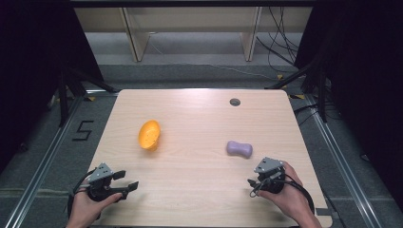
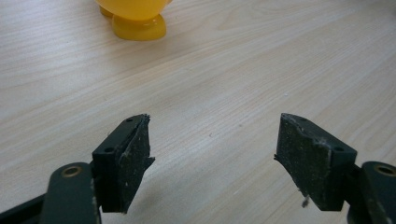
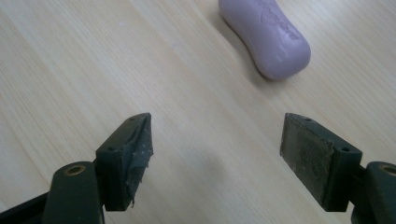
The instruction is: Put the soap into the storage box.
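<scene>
**Both grippers spread wide over bare wood**

The left gripper [image 1: 124,184] hovers with jaws apart and nothing between them; the orange cup [image 1: 149,135] lies tipped over on the surface [image 1: 199,185], ahead of those jaws and to their left. The right gripper [image 3: 217,154] also has its jaws apart, with the purple soap bar [image 3: 266,35] ahead, just beyond the right jaw.

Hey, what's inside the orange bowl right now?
The orange bowl lies tipped on the table, and the visible part of its inside looks empty. The lower part of the hollow is hidden by its own rim.
</scene>
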